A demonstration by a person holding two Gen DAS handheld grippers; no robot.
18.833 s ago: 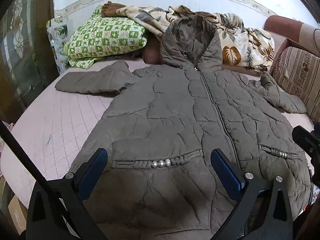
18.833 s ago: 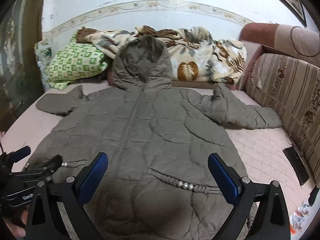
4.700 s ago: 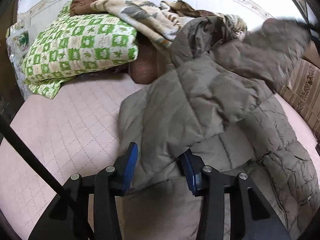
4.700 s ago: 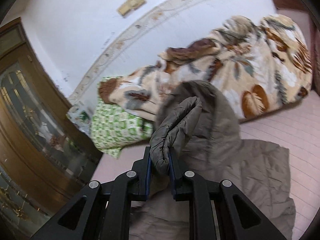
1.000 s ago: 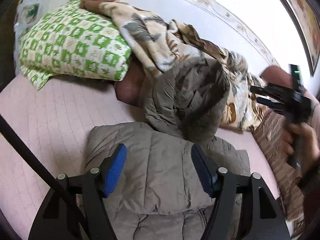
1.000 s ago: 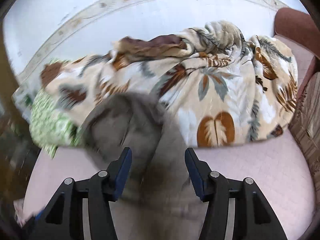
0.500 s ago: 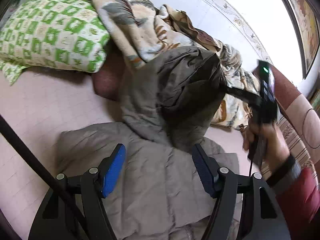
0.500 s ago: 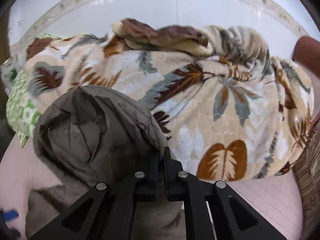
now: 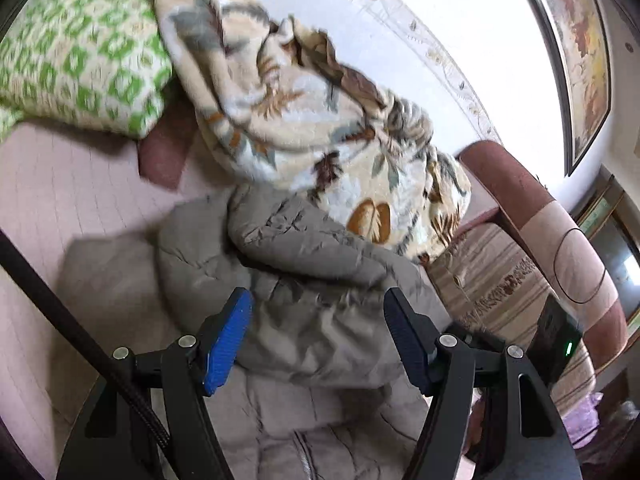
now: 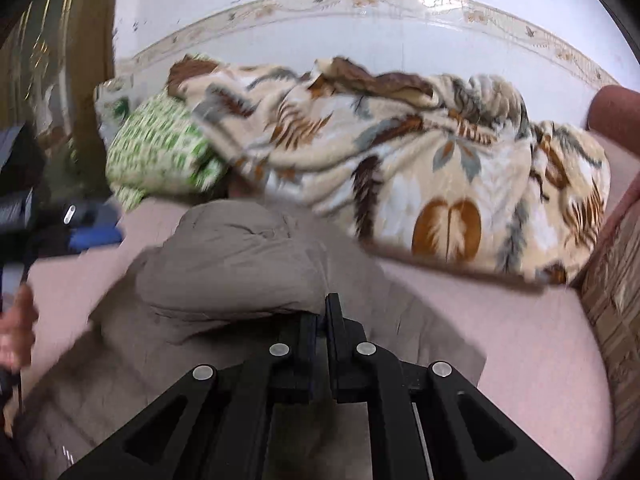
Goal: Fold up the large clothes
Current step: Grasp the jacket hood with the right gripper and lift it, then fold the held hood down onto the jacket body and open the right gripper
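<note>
In the left wrist view, the left gripper (image 9: pixel 318 338) hung with its blue pads (image 9: pixel 226 340) set wide apart and nothing pinched, poised just above the grey-brown padded coat (image 9: pixel 304 304) on the pink quilted bed (image 9: pixel 52 196). Half a second before, the hood (image 9: pixel 304 248) had stood upright against the leaf-print blanket (image 9: pixel 320 120); now it lay tipped forward and flattened over the folded body of the coat, and the green-checked pillow (image 9: pixel 80 64) and striped sofa arm (image 9: pixel 552 240) sat clear of it. In the right wrist view, the right gripper (image 10: pixel 326 312) had its jaws pressed tight together on the edge of the hood (image 10: pixel 228 272), having closed from a wide stance a second earlier, and had carried that edge down toward the coat's body. The left gripper (image 10: pixel 94 236) showed blurred at the left edge, beside a hand (image 10: pixel 16 332). With sleeves apparently in and hood down, the coat looked roughly rectangular, so the remaining work was probably the lengthwise fold.
</note>
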